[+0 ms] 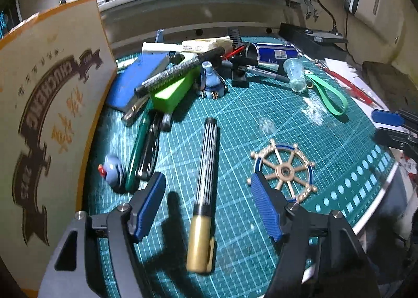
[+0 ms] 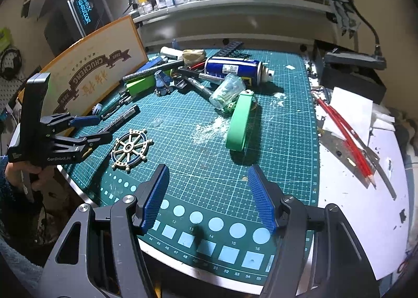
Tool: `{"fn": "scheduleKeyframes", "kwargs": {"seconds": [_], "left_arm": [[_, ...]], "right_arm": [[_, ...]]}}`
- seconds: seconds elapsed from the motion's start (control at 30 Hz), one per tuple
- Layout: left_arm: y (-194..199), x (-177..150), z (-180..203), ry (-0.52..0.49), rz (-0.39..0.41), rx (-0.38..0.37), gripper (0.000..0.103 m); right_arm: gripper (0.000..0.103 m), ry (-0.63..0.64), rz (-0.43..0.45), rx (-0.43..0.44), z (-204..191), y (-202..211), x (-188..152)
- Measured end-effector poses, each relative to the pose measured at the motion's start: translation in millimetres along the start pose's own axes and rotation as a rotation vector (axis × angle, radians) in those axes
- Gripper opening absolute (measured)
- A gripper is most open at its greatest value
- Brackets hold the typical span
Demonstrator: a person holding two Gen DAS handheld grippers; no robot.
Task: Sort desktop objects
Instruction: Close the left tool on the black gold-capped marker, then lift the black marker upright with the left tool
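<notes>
My left gripper point(image 1: 207, 193) tilts steeply down, jaws parted around the marker point(image 1: 205, 188) lying on the mat point(image 1: 261, 115), pads clear of it; the wooden board point(image 1: 52, 102) crowds its left. My right gripper point(image 2: 207, 197) hangs open, empty, over bare mat near the front edge.

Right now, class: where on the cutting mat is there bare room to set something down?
Free: the patch between the ship's wheel and green strap, down to the printed circles. Crowded: the back, around the spray can and green block.
</notes>
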State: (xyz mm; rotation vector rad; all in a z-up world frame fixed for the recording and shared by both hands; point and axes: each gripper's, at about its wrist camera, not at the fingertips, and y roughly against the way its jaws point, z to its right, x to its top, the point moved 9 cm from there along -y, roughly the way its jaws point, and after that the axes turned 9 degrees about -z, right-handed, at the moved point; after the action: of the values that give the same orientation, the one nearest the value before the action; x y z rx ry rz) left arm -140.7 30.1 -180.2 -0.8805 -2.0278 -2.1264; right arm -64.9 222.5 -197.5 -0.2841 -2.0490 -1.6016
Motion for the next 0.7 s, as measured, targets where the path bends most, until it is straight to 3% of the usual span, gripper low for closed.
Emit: {"fn": "scheduleKeyframes", "kwargs": {"seconds": [0.2,0.3,0.47,0.7], "left_arm": [[-9.4,7.8,3.7,-0.001,-0.073,0.033,0.068],[-12.9,9.5,1.3,0.015,-0.119,0.009,0.068],[-13.3,7.4,8.3,-0.020,-0.148,-0.005,0.053],[-13.4,3.8,11.5,-0.006,-0.175,-0.045,0.048]], "right_arm": [[0.060,-0.003,0.002,0.000,1.6,3.9,0.6],[0.060,-0.002,0.003,0.002,0.9,5.5,1.0],[0.060,0.005,-0.001,0.011,-1.5,5.6,-0.2],[0.060,0.014,-0.006,0.015,-5.7,4.6,-0.4]]}}
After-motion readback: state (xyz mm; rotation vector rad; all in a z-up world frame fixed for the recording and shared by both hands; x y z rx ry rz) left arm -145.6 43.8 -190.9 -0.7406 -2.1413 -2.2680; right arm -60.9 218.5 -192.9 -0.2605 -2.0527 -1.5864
